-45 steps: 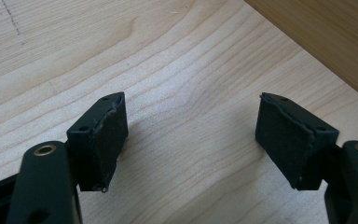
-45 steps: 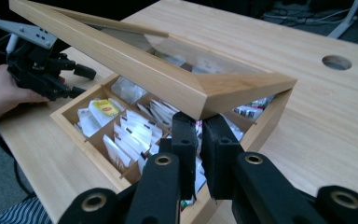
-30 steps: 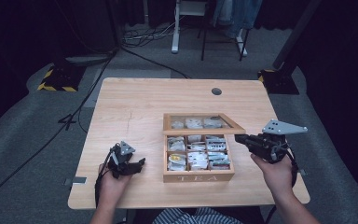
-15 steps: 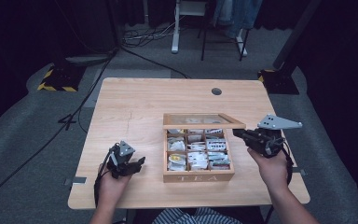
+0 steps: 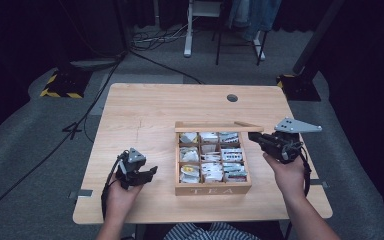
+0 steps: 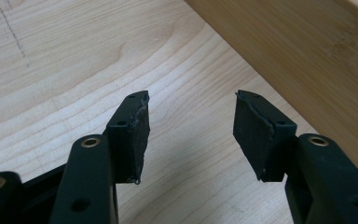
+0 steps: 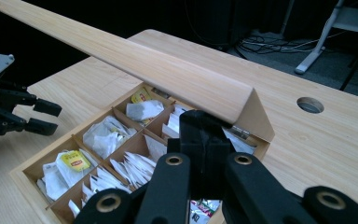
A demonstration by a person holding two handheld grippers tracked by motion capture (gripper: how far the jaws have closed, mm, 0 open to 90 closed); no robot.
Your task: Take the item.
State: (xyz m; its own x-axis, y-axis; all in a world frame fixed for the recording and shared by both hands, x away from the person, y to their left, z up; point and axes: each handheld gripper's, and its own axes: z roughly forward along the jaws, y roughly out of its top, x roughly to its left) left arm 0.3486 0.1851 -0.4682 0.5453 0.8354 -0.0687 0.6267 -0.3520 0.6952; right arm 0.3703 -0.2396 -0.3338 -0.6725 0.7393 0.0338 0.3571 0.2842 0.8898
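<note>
The tea box [image 5: 212, 186] is seen at the surface's [image 5: 145, 107] centre with its lid [image 7: 135, 60] half raised, propped by the closed fingers of the right gripper [image 7: 205, 133] at 3 o'clock, while the left gripper [image 6: 191, 128], fingers half apart and just narrowed, is held empty at 9 o'clock.

Wooden tea box [image 5: 213, 189], lid [image 7: 135, 60] half-raised
</note>
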